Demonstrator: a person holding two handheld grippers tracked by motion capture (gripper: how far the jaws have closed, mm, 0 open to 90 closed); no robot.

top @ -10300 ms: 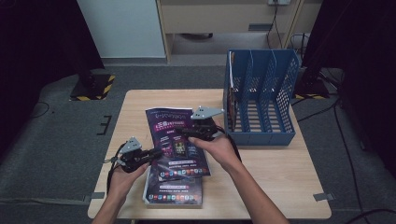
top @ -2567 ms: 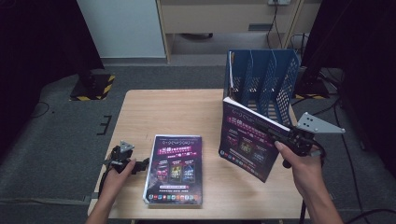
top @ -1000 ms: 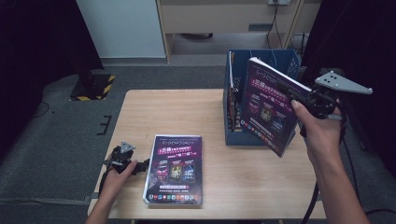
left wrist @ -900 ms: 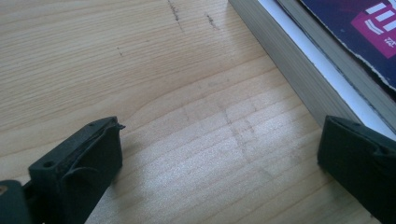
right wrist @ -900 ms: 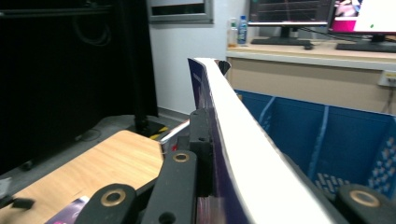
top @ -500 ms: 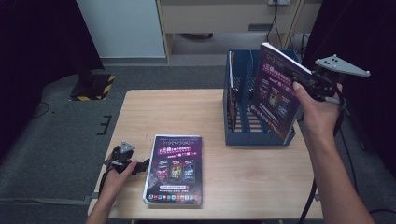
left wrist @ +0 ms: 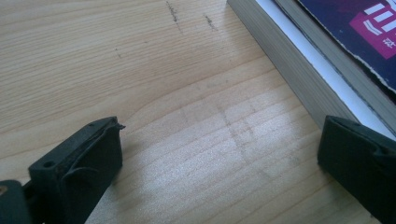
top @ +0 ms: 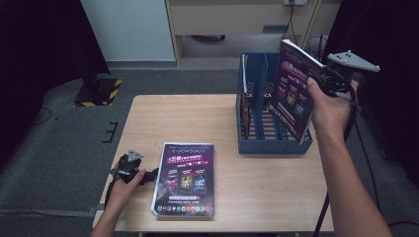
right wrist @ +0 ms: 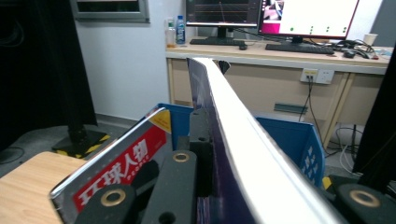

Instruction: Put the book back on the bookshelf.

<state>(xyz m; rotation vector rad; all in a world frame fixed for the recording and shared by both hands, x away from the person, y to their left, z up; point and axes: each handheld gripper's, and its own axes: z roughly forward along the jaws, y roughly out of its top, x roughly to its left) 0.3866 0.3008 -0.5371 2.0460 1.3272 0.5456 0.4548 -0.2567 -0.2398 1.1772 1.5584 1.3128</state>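
From the high view, the right tongs are clamped on a purple magazine, held upright and tilted above the right compartments of the blue file rack at the far right of the bench. The left tongs rest on the bench at its near left, just beside a stack of magazines. In the left gripper view, the tongs' jaws stand apart over bare wood, the stack's edge by the right jaw. In the right gripper view, the jaws pinch the magazine edge-on above the rack, with a red-covered magazine standing to its left.
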